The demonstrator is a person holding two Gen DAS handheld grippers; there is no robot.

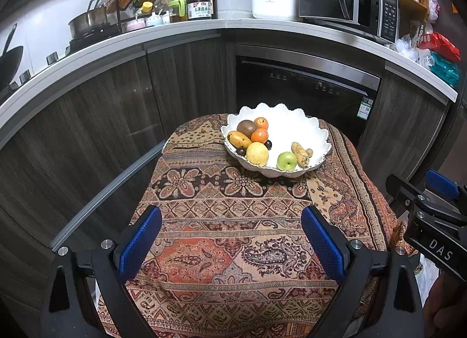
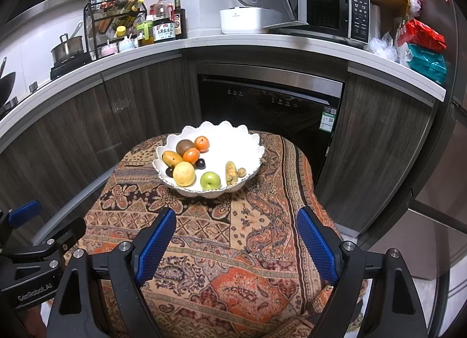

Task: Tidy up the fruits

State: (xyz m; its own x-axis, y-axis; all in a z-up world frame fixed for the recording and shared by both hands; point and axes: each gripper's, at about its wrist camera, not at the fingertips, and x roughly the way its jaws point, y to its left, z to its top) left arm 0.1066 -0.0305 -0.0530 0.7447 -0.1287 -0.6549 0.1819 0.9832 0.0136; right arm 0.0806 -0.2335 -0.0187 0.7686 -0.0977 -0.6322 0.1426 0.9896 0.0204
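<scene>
Item: white scalloped ceramic bowl (image 1: 316,133), set toward the far edge of a small table draped in a rust-and-tan paisley cloth (image 1: 233,235).

Contents, left cluster: brown kiwi (image 1: 246,128), two orange tangerines (image 1: 259,135), yellow-orange mango (image 1: 239,139), pale yellow round fruit (image 1: 257,153), two dark plums (image 1: 268,144). Near the front rim: green apple (image 1: 286,161), speckled yellow oblong fruit (image 1: 300,154). The bowl's right half lay bare.

Left gripper (image 1: 231,246) and right gripper (image 2: 235,246): both released, blue pads spread wide, nothing between them, hovering over the near cloth, well apart from the bowl. Open cloth lay between. The cloth draped over all table edges; dark wood cabinets (image 1: 102,121) stood close behind.
</scene>
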